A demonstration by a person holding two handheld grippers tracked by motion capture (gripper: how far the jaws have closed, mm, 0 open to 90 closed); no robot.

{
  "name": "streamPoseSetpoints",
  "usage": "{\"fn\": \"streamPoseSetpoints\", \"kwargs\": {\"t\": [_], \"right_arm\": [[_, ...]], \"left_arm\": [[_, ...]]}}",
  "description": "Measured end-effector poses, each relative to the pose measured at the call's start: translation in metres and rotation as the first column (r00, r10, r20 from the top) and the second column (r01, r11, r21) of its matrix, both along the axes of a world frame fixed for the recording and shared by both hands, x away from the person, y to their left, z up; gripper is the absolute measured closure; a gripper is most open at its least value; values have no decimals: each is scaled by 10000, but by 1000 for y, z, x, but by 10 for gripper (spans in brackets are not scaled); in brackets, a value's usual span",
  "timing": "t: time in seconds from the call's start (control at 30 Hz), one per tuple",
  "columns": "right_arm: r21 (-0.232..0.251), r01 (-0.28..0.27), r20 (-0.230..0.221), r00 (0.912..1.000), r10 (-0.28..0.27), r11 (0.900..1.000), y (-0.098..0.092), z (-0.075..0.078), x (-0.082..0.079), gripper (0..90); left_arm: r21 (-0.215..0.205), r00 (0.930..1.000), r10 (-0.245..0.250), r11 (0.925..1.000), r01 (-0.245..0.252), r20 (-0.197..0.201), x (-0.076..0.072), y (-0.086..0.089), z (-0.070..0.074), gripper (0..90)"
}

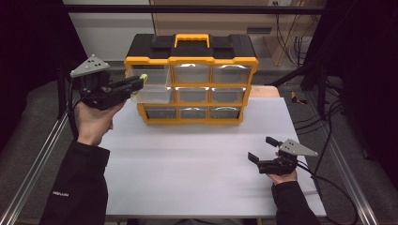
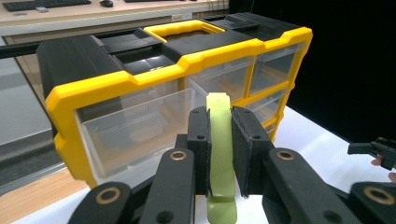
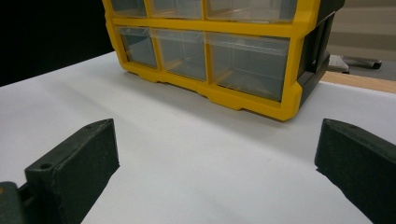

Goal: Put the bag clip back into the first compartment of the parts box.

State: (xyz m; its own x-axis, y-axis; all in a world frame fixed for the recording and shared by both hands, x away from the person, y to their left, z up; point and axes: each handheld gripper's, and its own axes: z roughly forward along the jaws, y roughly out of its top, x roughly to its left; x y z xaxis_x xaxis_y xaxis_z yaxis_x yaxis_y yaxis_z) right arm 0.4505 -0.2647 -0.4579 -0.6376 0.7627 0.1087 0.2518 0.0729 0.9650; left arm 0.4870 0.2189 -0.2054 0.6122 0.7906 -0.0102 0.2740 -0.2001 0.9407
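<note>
Organizer (image 1: 190, 61): yellow frame, black top, clear drawers. Clip (image 2: 220, 154): pale green, at 9 o'clock. Grippers: black. Table (image 1: 197, 168): white.

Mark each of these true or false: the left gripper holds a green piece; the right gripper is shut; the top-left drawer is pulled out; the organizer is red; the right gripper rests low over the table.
1. The left gripper holds a green piece: true.
2. The right gripper is shut: false, its jaws stand wide apart, empty.
3. The top-left drawer is pulled out: true.
4. The organizer is red: false, it is yellow and black.
5. The right gripper rests low over the table: true.
</note>
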Motion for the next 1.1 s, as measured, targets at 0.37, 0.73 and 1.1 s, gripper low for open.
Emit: {"fn": "streamPoseSetpoints", "kwargs": {"t": [0.37, 0.73, 1.1], "right_arm": [[-15, -9, 18, 10000, 9, 10000, 0, 0, 0, 2], [-7, 16, 24, 10000, -16, 10000, 0, 0, 0, 2], [-13, 0, 21, 10000, 1, 10000, -1, 0, 0, 2]], "left_arm": [[102, 9998, 180, 9998, -179, -95, 17, 1, 5, 775], [361, 9982, 570, 9978, -563, -189, 34, 4, 5, 775], [343, 9959, 801, 9963, -786, -428, 50, 7, 4, 775]]}}
